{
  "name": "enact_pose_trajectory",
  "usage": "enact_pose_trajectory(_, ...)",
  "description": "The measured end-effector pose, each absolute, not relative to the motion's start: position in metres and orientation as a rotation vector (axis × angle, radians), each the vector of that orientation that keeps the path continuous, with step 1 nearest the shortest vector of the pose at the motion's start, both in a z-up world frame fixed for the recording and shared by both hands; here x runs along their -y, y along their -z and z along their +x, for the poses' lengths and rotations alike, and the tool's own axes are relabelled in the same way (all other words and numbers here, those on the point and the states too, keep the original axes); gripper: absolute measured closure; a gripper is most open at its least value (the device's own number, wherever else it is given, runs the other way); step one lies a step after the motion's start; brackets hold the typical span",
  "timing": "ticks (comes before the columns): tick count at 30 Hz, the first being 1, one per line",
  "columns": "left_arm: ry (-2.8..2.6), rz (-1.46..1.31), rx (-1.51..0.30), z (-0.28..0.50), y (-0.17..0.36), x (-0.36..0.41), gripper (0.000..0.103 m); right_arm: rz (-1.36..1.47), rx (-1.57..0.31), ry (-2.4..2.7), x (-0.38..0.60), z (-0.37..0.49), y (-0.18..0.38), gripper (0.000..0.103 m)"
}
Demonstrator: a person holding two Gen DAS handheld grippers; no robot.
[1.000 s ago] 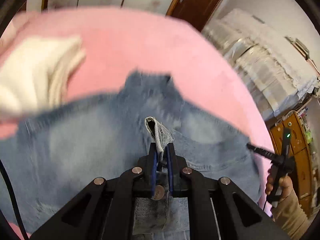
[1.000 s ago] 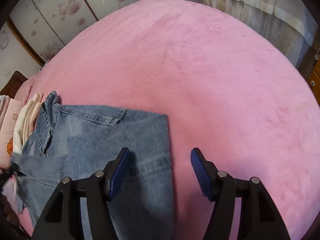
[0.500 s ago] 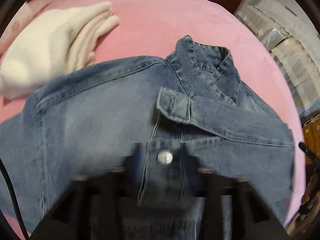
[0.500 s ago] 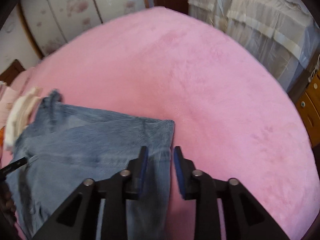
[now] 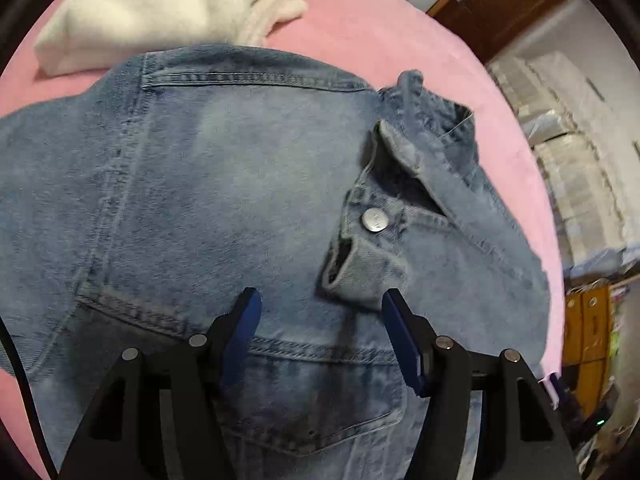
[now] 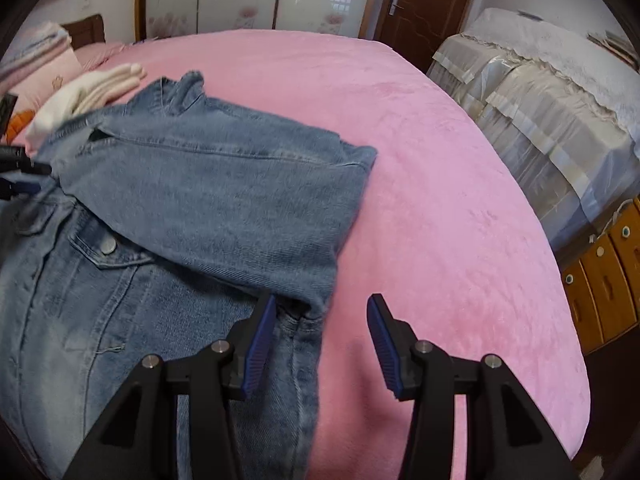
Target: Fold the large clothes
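- The lower part of the denim jacket (image 5: 192, 184) ran out of frame beneath both tools, so its hem could not be seen in either view.
- In the right wrist view the jacket's left side was blurred, and only a dark tip of the other tool showed at that frame's left edge.
- A cream folded garment (image 5: 160, 12) was partly cut off at the top of the left view; its far end was hidden behind the jacket's shoulder.
- The jacket lay spread on the pink bedspread (image 6: 440, 200), with one sleeve (image 6: 224, 196) folded across the chest, its cuff (image 5: 360, 268) resting near the metal button (image 5: 375, 220).
- The left gripper (image 5: 322, 300) hung just above the chest panel, fingers spread wide apart, gripping nothing.
- The right gripper (image 6: 322, 306) hovered over the jacket's edge, where the folded sleeve met the bedspread, its blue pads (image 6: 260, 340) parted and empty; the left pad sat over denim, the right one over bare pink cover.
- A covered piece of furniture (image 6: 540, 92) stood beside the bed.
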State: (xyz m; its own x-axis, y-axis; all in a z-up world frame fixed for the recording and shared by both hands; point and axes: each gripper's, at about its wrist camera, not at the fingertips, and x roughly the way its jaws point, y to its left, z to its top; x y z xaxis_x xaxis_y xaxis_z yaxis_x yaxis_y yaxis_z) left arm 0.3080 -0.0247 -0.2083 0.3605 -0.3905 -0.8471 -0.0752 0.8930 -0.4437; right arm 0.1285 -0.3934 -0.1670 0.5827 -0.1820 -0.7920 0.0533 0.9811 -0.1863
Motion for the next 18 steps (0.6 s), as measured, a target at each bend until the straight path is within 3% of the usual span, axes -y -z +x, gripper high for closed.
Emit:
enact_pose_trajectory(2,0.216,-0.48,-1.187,0.309,0.208,0.029,0.046,-0.191,-0.946,0.148,0.388,0.134,0.175,0.055)
enact_pose_trajectory(4,0.236,-0.49,-1.191,0.312,0.209,0.037,0.072,-0.231,-0.957,0.147,0.381,0.139,0.182,0.056)
enact_pose_trajectory(5,0.237,-0.481,-1.2,0.314,0.21,0.042,0.077,-0.248,-0.96,0.145,0.378,0.138,0.185,0.058)
enact_pose_trajectory(7,0.214,-0.436,-1.183,0.312,0.205,0.049,0.089,-0.286,-0.974,0.141,0.374,0.14,0.192,0.089)
enact_pose_trajectory(8,0.211,-0.421,-1.173,0.311,0.203,0.052,0.097,-0.282,-0.976,0.135,0.374,0.139,0.193,0.09)
enact_pose_trajectory(10,0.2,-0.396,-1.148,0.306,0.194,0.055,0.099,-0.24,-0.943,0.145,0.379,0.132,0.185,0.097)
enact_pose_trajectory(14,0.165,-0.343,-1.187,0.301,0.204,0.055,0.099,-0.016,-0.958,0.156,0.417,0.123,0.187,0.098)
enact_pose_trajectory(18,0.172,-0.38,-1.219,0.301,0.211,0.048,0.098,-0.02,-0.984,0.167,0.416,0.125,0.195,0.098)
